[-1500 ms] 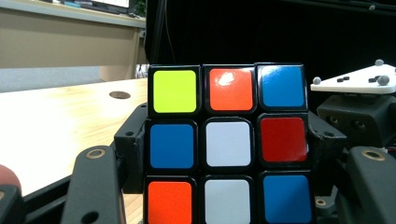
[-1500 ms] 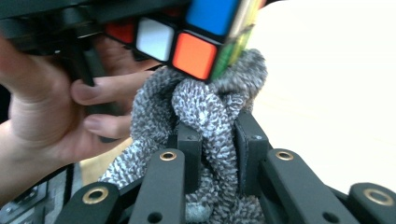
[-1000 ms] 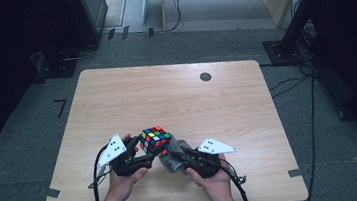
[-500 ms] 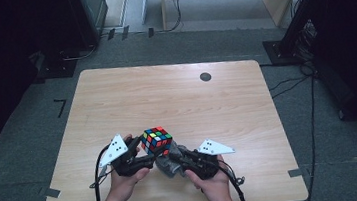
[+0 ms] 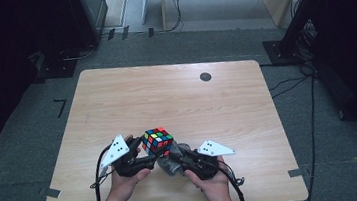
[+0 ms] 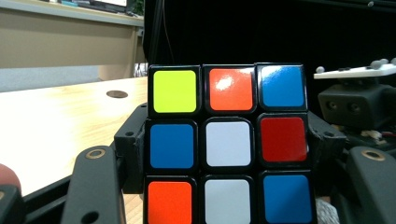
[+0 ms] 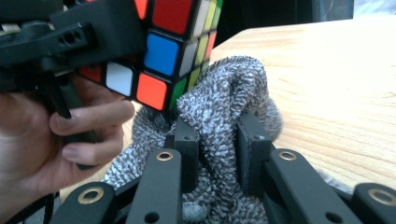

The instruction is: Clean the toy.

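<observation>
Low and left of centre in the high view, left gripper (image 5: 144,157) clamped on a scrambled puzzle cube (image 5: 157,141), held up off the wooden table (image 5: 176,100) near its front edge. In the left gripper view, cube (image 6: 227,142) squeezed between the two black jaws, bottom row cut off by the lower frame edge, sides hidden behind the jaws. Just right of the cube in the high view, right gripper (image 5: 175,158) clenched on a grey knitted cloth (image 5: 172,165), mostly hidden under gripper and hand, shape hard to make out. In the right gripper view, cloth (image 7: 219,102) bunched tight between the jaws, pressed against the cube's lower corner (image 7: 168,51); upper part of the cube cut off by the top edge, left hand (image 7: 56,135) at the left of the frame, partly out of view. Far right of the tabletop bare wood, small dark disc (image 5: 205,76) toward its far edge.
</observation>
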{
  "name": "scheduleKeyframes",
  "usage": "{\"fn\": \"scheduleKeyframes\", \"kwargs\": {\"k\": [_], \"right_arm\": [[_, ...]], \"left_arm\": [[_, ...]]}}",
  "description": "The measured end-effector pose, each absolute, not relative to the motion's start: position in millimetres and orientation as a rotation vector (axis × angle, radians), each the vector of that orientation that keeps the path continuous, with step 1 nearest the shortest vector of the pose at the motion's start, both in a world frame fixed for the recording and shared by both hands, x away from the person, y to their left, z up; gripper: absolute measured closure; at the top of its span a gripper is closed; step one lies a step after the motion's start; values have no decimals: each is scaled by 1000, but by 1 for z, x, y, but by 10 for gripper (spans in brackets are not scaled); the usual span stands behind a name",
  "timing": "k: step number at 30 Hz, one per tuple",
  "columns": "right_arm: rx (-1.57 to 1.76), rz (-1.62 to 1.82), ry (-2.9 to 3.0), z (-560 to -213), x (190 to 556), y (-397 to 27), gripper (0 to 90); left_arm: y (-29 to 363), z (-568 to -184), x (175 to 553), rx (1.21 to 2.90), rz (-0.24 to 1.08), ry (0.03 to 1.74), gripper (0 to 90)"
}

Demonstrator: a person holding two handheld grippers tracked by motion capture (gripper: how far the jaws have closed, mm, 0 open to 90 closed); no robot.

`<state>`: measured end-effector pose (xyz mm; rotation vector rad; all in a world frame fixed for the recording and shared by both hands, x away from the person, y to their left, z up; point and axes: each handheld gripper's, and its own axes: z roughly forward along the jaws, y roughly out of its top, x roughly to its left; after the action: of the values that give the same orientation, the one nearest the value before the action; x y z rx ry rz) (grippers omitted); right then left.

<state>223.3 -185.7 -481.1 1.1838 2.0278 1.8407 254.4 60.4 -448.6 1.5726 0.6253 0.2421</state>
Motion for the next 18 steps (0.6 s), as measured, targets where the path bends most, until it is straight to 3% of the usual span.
{"fn": "scheduleKeyframes", "kwargs": {"k": [7,18], "right_arm": [[1122,1856,2121,-487,216,-166,740],[1198,1889,1945,-475,229,-204,742]], "left_arm": [[59,-450,254,1574,255,628,341],[61,-450,258,1587,215,621,341]]}}
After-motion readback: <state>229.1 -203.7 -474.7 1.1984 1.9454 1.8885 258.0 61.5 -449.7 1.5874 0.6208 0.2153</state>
